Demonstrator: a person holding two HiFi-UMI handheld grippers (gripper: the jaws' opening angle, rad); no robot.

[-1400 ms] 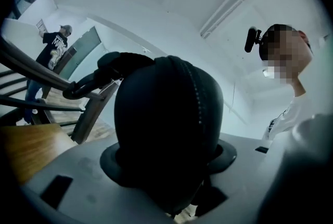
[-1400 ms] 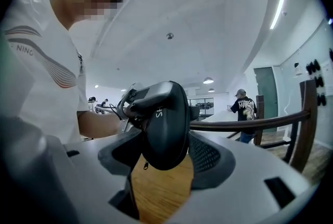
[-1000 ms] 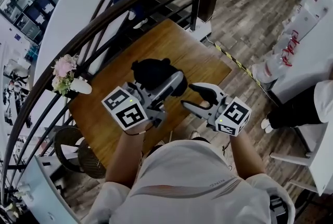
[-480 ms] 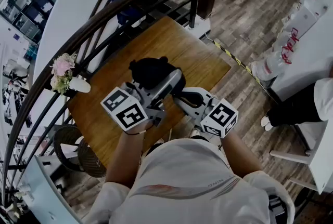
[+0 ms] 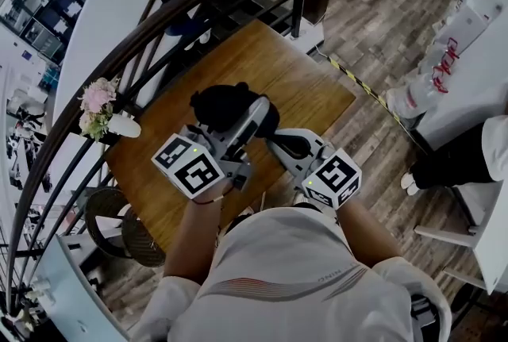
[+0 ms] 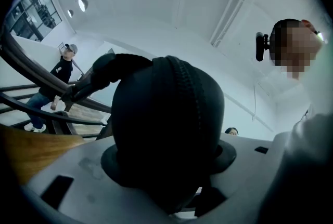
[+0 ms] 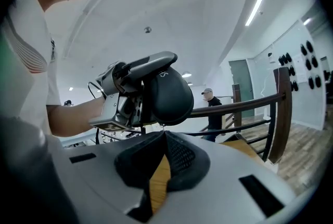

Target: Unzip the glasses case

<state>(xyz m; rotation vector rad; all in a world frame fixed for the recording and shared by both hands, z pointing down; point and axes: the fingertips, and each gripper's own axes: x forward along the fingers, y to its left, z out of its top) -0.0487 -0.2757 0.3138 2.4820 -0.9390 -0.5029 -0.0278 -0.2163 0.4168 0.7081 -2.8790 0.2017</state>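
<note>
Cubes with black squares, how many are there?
2. One cube sits on the left gripper, which holds the black glasses case; the other is on the right gripper beside it. None seems hidden.

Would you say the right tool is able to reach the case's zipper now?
Probably yes: the right tool, shut, sits right by the case that the left tool holds up; nothing between.

The black, rounded glasses case sits clamped between the left gripper's jaws, bulging well past them. Its zipper runs closed up the middle of the shell. From its underside a thin zipper pull hangs down to the right gripper's closed tips, just below the case.
</note>
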